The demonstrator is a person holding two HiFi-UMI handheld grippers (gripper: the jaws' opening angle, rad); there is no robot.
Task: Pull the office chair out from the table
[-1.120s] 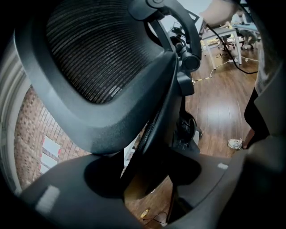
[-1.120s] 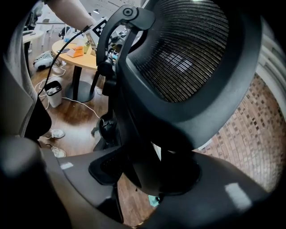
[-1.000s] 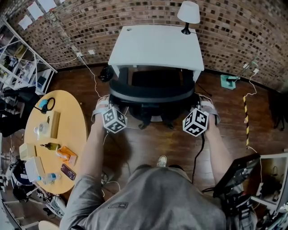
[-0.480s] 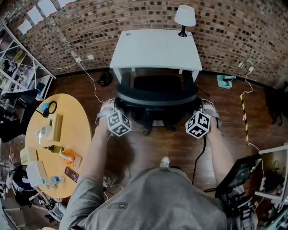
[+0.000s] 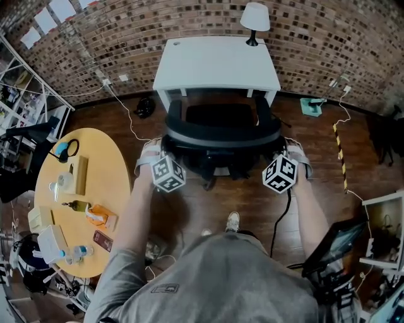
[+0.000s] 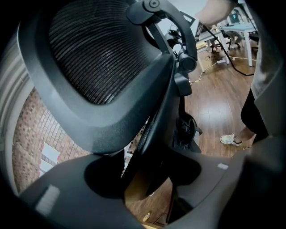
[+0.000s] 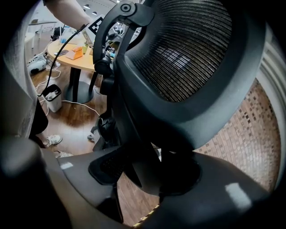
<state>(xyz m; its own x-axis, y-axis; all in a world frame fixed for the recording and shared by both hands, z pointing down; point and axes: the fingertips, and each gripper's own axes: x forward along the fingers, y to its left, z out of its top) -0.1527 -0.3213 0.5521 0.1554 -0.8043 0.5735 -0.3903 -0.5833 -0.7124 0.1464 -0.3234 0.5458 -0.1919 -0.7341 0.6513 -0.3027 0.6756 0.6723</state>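
Observation:
A black office chair with a mesh backrest stands at the front of the white table, its seat partly under the tabletop. My left gripper holds the backrest's left edge and my right gripper its right edge. In the left gripper view the backrest's frame runs down between the jaws of the left gripper, which are shut on it. In the right gripper view the frame of the backrest sits likewise in the right gripper.
A lamp stands on the white table's far right corner, against a brick wall. A round wooden table with several small items is at my left. Cables cross the wood floor. A dark screen sits at the right.
The chair has rolled back from the white table with both grippers on it; more of its seat and armrests shows in front of the tabletop.

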